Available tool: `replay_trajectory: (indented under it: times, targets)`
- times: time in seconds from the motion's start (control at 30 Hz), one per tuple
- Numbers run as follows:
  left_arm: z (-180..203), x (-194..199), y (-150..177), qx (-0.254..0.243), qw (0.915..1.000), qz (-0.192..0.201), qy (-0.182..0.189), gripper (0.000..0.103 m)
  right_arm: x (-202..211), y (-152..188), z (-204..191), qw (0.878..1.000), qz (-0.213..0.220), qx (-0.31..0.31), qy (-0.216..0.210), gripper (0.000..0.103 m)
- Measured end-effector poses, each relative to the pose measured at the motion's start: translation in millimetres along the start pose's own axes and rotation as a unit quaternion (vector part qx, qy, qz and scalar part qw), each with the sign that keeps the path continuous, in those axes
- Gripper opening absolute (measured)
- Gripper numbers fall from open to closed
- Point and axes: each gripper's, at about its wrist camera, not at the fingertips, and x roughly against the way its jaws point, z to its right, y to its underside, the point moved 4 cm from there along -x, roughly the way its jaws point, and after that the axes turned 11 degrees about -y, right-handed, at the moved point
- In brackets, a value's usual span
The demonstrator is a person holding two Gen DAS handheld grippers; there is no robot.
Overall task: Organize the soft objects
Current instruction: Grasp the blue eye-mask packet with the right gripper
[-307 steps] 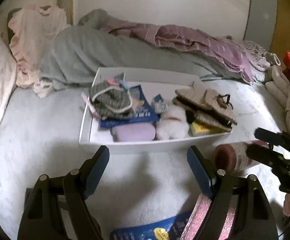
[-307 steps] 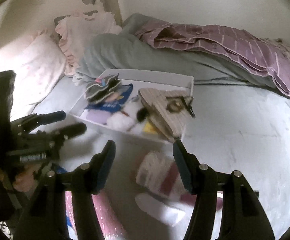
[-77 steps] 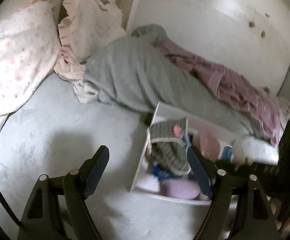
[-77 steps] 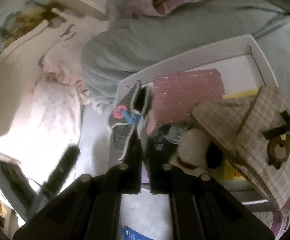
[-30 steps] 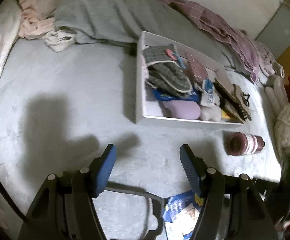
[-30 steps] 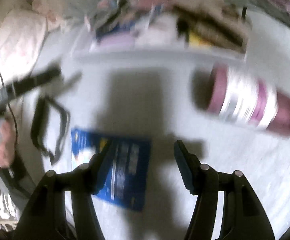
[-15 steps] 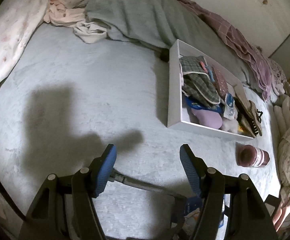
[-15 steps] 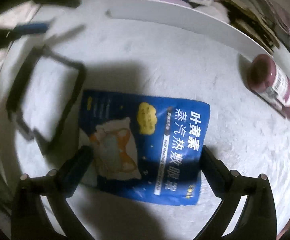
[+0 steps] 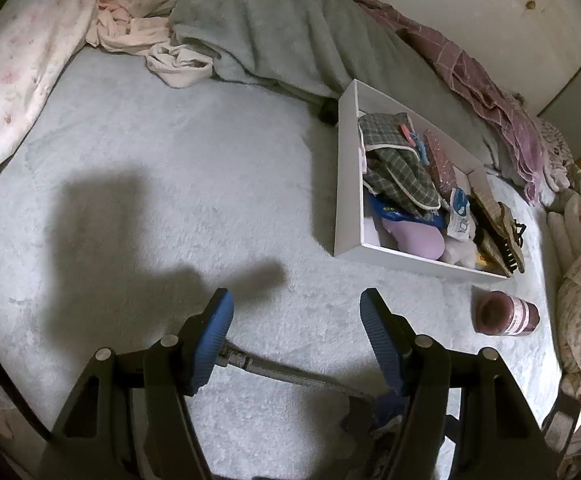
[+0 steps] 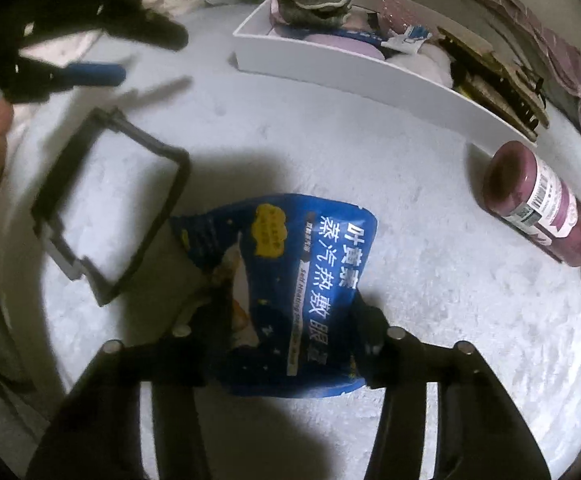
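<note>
Pale fleecy bedding [image 9: 178, 184] stretched beneath you, a grey blanket [image 9: 274, 28] heaped behind. Your white tray [image 9: 346, 168] already carried the sorted soft things, so it sat within reach. Nearby lay a maroon bottle [image 10: 538, 200]. Your right gripper [image 10: 290, 320] was closing on the blue eye-mask pouch [image 10: 298, 264], buckling it for lifting. Your left gripper [image 9: 296, 332] hovered part-open, empty, out of the way.
</note>
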Motion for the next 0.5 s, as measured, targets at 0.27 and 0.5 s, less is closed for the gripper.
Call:
replay_trajectory:
  times: [0.27, 0.5]
  targets:
    - [8, 3, -3, -0.005, 0.9999, 0.013, 0.001, 0.066, 41, -24, 45, 0.994, 0.083, -0.057, -0.049, 0.045]
    - [25, 7, -5, -0.028, 0.9993, 0.023, 0.0, 0.066, 65, -58, 64, 0.984, 0.147, -0.07, -0.076, 0.045]
